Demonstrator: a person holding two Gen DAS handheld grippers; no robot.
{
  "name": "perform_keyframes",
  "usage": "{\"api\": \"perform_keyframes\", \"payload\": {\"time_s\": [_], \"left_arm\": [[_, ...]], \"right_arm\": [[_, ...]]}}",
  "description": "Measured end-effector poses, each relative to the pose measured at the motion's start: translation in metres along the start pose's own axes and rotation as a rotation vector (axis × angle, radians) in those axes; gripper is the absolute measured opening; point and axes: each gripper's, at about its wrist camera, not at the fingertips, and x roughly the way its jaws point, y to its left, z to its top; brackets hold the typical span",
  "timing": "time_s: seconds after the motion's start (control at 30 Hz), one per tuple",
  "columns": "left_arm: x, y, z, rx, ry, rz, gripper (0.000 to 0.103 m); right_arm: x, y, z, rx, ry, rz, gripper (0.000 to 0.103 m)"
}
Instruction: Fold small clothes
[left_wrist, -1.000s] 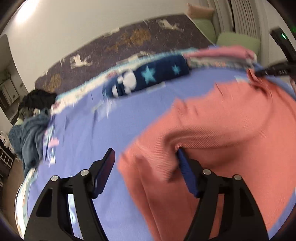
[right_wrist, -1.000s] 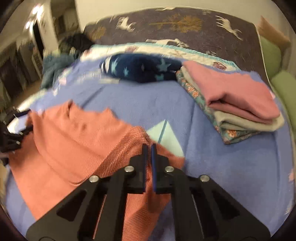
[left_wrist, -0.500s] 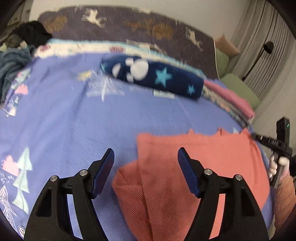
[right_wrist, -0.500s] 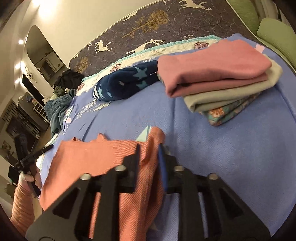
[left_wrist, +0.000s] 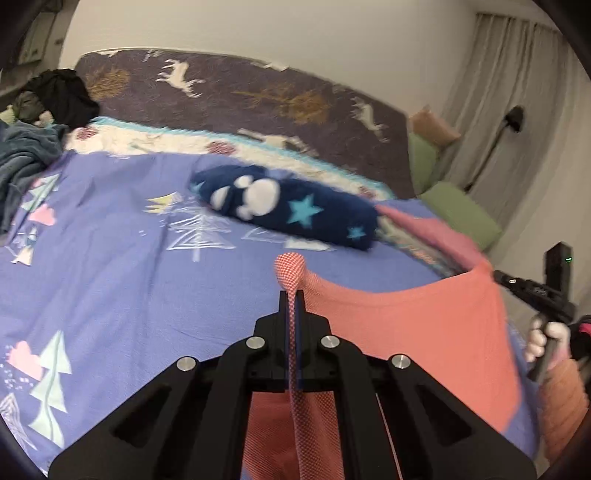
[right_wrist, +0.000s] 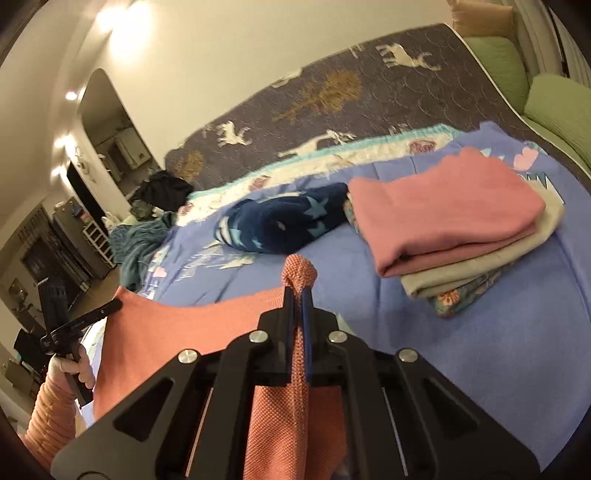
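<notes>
With both grippers clamped on it, the coral cloth (left_wrist: 424, 325) hangs stretched between them above the blue bedspread (left_wrist: 110, 280). Left gripper (left_wrist: 291, 295) pinches one corner, right gripper (right_wrist: 297, 295) the other. Folded stack (right_wrist: 450, 225) and navy star roll (right_wrist: 284, 221) lie beyond.

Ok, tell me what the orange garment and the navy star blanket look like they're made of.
Orange garment: looks like a knit, probably cotton. A fine waffle-like grid shows where it bunches in the right hand-held gripper, and the finish is matte.
Navy star blanket: looks like fleece or plush. Its surface is fuzzy with soft, blurred edges, and it lies as a thick roll. The image is too blurred to tell the fibre.
</notes>
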Motion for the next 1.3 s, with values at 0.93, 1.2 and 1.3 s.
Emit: {"api": "perform_keyframes", "payload": {"time_s": [0.93,1.2,1.3], "left_arm": [[-0.125,-0.024,-0.186,0.112,0.162,-0.062,0.024],[-0.137,0.009,-0.177,0.153,0.148,0.216,0.000],[-0.161,0.025,-0.183,0.052,0.092,0.137,0.000]], "right_arm": [[-0.117,0.007,-0.153,0.070,0.129,0.015,0.044],[-0.138,0.011,-0.173,0.064,0.131,-0.012,0.050],[-0.143,0.004,-0.179,0.097,0.130,-0.023,0.050]]}}
